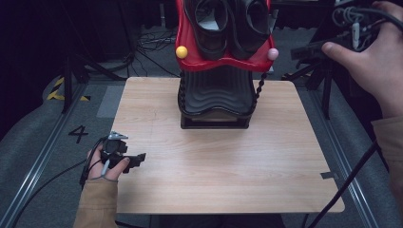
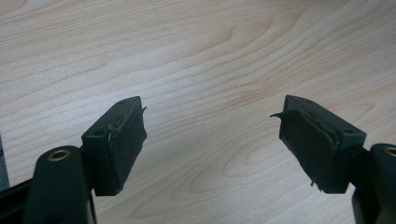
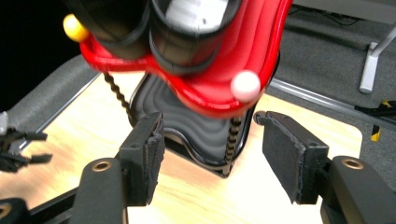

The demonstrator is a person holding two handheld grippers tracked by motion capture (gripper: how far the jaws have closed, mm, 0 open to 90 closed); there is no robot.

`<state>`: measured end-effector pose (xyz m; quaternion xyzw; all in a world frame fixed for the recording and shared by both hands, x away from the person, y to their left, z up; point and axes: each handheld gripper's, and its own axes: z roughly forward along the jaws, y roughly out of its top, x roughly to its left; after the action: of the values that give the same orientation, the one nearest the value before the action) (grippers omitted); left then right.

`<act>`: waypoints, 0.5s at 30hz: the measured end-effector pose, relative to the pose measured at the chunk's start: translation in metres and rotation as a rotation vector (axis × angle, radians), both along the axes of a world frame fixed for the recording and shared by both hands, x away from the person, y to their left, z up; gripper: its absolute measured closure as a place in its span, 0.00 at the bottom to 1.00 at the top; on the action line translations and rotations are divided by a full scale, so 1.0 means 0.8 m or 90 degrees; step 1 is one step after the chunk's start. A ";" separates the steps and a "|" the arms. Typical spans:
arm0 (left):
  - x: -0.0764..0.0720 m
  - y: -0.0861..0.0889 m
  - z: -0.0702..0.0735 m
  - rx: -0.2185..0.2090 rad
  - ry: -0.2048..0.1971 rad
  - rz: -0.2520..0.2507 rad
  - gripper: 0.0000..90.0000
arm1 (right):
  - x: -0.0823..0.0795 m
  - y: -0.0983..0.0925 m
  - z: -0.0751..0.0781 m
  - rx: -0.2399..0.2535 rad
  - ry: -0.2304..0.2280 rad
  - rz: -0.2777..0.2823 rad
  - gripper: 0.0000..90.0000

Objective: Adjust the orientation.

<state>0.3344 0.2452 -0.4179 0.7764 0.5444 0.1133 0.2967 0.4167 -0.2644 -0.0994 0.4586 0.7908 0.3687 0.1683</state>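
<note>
A two-tier shoe rack stands at the far middle of the wooden table (image 1: 214,166). Its red top shelf (image 1: 223,64) carries two black shoes (image 1: 228,23) and has a yellow ball (image 1: 181,52) and a pink ball (image 1: 273,53) at its corners. Below it is a black ribbed shelf (image 1: 216,90). My left gripper (image 1: 138,159) rests at the table's near left edge, open over bare wood (image 2: 212,140). My right gripper (image 1: 304,49) is held high beyond the far right corner. It is open (image 3: 210,144) and faces the red shelf (image 3: 205,88) and the pink ball (image 3: 245,86).
Black twisted posts (image 1: 259,90) join the rack's tiers. A grey tape scrap (image 1: 329,175) lies at the table's right edge. Grey floor with a painted "4" (image 1: 78,133), metal rails and stand legs (image 1: 71,80) surrounds the table. A cable (image 1: 351,175) trails at the right.
</note>
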 end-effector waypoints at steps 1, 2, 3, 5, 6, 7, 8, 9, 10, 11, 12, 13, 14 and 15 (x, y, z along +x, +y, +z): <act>0.000 0.000 0.000 0.000 0.000 0.000 0.26 | -0.001 -0.002 -0.006 -0.003 0.000 0.005 0.44; -0.001 0.000 0.000 0.000 0.000 -0.001 0.26 | -0.002 -0.003 -0.013 -0.002 0.006 0.009 0.44; -0.002 0.001 -0.001 0.001 0.001 -0.001 0.26 | -0.002 -0.005 -0.019 0.000 0.012 0.012 0.44; -0.004 0.001 -0.001 0.001 0.001 0.000 0.26 | -0.002 -0.006 -0.025 -0.002 0.013 0.016 0.44; -0.005 0.002 -0.001 0.001 0.002 0.002 0.26 | -0.003 -0.007 -0.034 -0.002 0.017 0.019 0.44; -0.009 0.003 -0.001 0.004 -0.003 0.004 0.26 | -0.004 -0.008 -0.049 -0.008 0.022 0.028 0.43; -0.009 0.003 -0.001 0.004 -0.003 0.004 0.26 | -0.005 -0.009 -0.056 -0.012 0.025 0.034 0.43; -0.011 0.004 0.000 0.007 -0.009 0.004 0.26 | -0.005 -0.009 -0.056 -0.012 0.025 0.034 0.43; -0.013 0.004 0.000 0.005 -0.017 0.003 0.26 | -0.006 -0.010 -0.071 -0.012 0.030 0.046 0.42; -0.015 0.004 0.001 0.006 -0.022 0.002 0.26 | -0.006 -0.010 -0.071 -0.012 0.030 0.046 0.42; -0.017 0.004 0.002 0.006 -0.024 -0.003 0.26 | -0.008 -0.011 -0.088 -0.010 0.033 0.057 0.42; -0.018 0.003 0.003 0.006 -0.025 -0.003 0.26 | -0.008 -0.011 -0.088 -0.010 0.033 0.057 0.42; -0.020 0.002 0.004 0.008 -0.026 -0.005 0.26 | -0.009 -0.011 -0.097 -0.005 0.035 0.064 0.42; -0.021 0.001 0.005 0.009 -0.027 -0.008 0.26 | -0.010 -0.012 -0.109 -0.002 0.035 0.073 0.42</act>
<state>0.3179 0.2462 -0.4136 0.7792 0.5325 0.1315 0.3033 0.4084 -0.2741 -0.1862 0.4219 0.8209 0.3637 0.1260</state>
